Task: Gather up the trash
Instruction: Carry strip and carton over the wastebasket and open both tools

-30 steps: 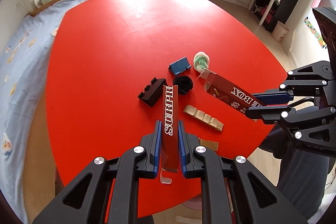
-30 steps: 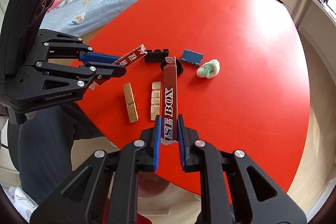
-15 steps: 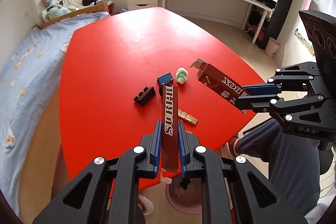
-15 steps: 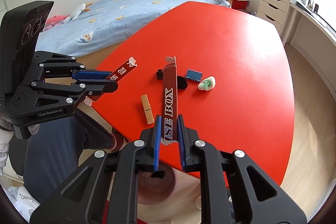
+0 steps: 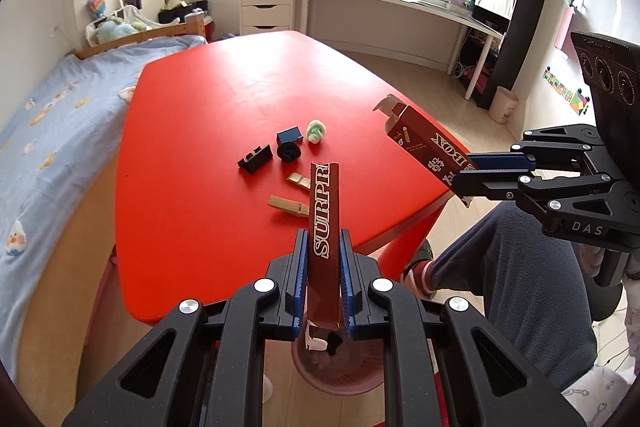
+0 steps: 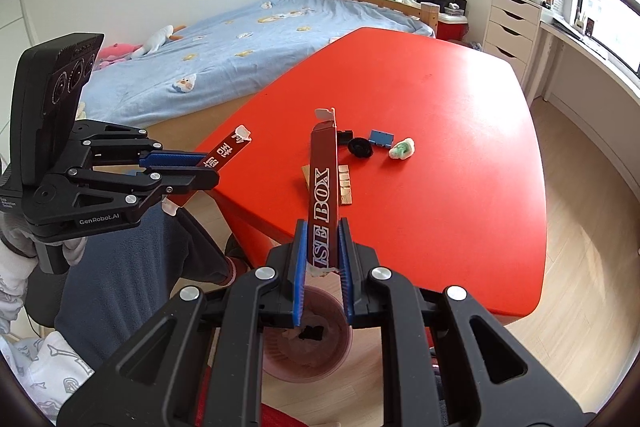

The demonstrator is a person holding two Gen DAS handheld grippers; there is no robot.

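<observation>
We are gripping two dark-red cartons above the table [image 5: 200, 115] edge: left gripper [image 5: 323, 279] clamping one [image 5: 325, 227] reading "SURPR", right gripper [image 6: 320, 263] clamping another [image 6: 325, 195] reading "SE BOX".

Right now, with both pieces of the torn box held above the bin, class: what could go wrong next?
1. The pink bin is narrow and the box piece long, so it may catch the rim.
2. The left hand-held gripper holds its piece beside the bin, not over it; dropped, it could hit the floor.
</observation>
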